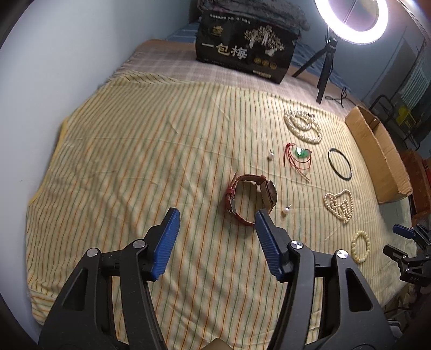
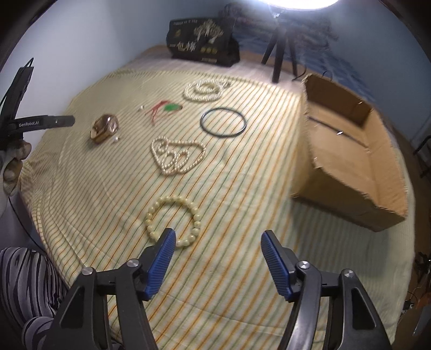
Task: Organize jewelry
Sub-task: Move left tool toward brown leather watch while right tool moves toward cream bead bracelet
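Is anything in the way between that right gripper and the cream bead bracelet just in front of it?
Nothing visible. The right gripper is open, and the bead bracelet lies flat on the striped cloth just ahead, slightly left of centre, with only bare cloth between.

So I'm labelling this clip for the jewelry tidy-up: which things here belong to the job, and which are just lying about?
Job:
watch
pearl earrings
green pendant
pearl necklaces
black bangle
bead bracelet
cardboard box, the likely destination

Lying about:
black printed bag
ring light with tripod
striped cloth
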Tool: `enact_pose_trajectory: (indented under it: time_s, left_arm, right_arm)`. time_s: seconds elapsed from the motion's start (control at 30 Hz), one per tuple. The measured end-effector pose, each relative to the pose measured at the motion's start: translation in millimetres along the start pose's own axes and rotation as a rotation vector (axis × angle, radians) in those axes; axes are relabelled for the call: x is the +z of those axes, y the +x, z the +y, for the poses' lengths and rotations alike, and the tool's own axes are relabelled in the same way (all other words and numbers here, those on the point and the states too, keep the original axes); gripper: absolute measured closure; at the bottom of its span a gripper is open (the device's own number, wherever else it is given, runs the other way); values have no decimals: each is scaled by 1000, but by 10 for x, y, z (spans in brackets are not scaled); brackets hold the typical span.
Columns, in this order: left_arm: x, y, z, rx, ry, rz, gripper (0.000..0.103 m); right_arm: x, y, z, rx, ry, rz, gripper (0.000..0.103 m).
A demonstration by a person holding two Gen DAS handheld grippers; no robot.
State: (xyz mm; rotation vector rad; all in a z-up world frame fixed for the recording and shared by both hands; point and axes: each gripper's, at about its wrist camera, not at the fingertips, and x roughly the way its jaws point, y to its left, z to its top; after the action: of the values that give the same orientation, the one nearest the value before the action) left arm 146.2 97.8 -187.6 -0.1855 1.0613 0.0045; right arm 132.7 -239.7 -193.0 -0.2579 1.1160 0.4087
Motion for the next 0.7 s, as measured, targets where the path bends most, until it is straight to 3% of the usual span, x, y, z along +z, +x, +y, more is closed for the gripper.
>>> enact_pose_trajectory:
  time_s: [0.13, 0.7]
  left_arm:
    - [1, 45, -85, 23, 48, -3, 43]
    - [97, 369, -140, 58, 66, 30, 42]
  right_arm:
    - [26, 133, -3, 21, 12, 30, 45]
    - [77, 279, 85, 3, -26, 52, 45]
